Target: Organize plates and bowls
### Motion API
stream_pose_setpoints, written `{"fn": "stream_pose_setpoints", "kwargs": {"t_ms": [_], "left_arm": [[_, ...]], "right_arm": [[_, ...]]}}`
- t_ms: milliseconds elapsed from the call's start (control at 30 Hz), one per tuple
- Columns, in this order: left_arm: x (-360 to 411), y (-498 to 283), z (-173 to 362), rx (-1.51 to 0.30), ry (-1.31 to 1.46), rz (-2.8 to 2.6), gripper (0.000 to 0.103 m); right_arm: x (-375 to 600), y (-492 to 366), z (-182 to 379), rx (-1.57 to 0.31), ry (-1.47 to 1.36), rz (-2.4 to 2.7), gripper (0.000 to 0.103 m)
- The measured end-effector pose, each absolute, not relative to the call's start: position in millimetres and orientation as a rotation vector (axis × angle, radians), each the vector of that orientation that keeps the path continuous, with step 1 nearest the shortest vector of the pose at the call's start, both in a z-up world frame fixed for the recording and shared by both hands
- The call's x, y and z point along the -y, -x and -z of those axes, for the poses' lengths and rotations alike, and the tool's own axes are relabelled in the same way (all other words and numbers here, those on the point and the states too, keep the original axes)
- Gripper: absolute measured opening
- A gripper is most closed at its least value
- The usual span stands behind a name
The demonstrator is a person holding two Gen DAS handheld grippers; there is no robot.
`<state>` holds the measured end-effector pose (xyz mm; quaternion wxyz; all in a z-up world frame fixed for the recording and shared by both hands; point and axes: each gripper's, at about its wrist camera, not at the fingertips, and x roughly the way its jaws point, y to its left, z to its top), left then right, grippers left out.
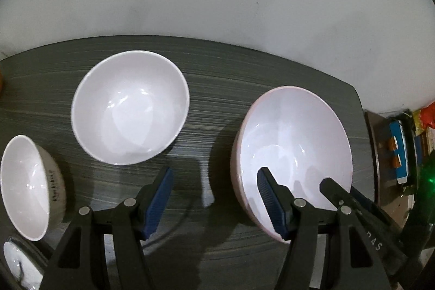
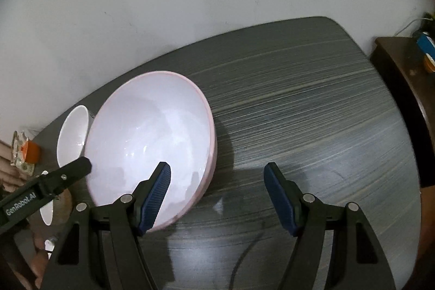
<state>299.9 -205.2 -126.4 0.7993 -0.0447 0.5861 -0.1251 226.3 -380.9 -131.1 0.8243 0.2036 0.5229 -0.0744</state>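
A large pink-rimmed bowl (image 1: 293, 143) stands upright on the dark wood-grain table (image 1: 212, 105), and it shows again in the right wrist view (image 2: 152, 137). My left gripper (image 1: 216, 173) is open and straddles its left rim: one pad over the inside, the other over the table. My right gripper (image 2: 217, 170) is open astride the right rim in the same way. Neither gripper's pads press on the bowl. A white bowl (image 1: 130, 108) sits to the left, farther back. A small bowl with a grey outside (image 1: 24, 186) stands at the left edge.
Another white dish (image 1: 16, 262) lies at the near left corner. A white wall rises right behind the table. The table's right edge (image 2: 380, 89) borders a brown side table (image 2: 402, 67) with a blue box. An orange cup (image 2: 32, 151) stands far left.
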Motion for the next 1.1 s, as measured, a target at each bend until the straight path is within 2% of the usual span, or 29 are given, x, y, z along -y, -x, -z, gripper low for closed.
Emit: {"fn": "stream_pose_setpoints", "kwargs": {"t_ms": [167,200,300,467,533,1100], "left_arm": [[207,-305,134,-1.272,0.102,0.271,0.065],[207,-304,135,-1.274,0.104,0.273,0.062],[204,-303,136,-1.286,0.103,0.294,0.033],[209,-297,134,-1.282,0.124,0.356,0.015],[210,-294,131,-1.276,0.102,0.348,0.015],[150,-201,47,-1.205,0.078,0.346,0.015]], "right_arm": [[381,-236,142,-1.133,-0.464,0.153,0.061],[380,-237,143,-1.135,-0.468,0.149,0.060],[378,-239,146,-1.146,-0.472,0.138,0.048],[376,-239,151,-1.157,-0.487,0.105,0.023],[371,-241,147,-1.155,-0.457,0.105,0.017],[326,-180,83,-1.131,-0.483,0.078,0.018]]}}
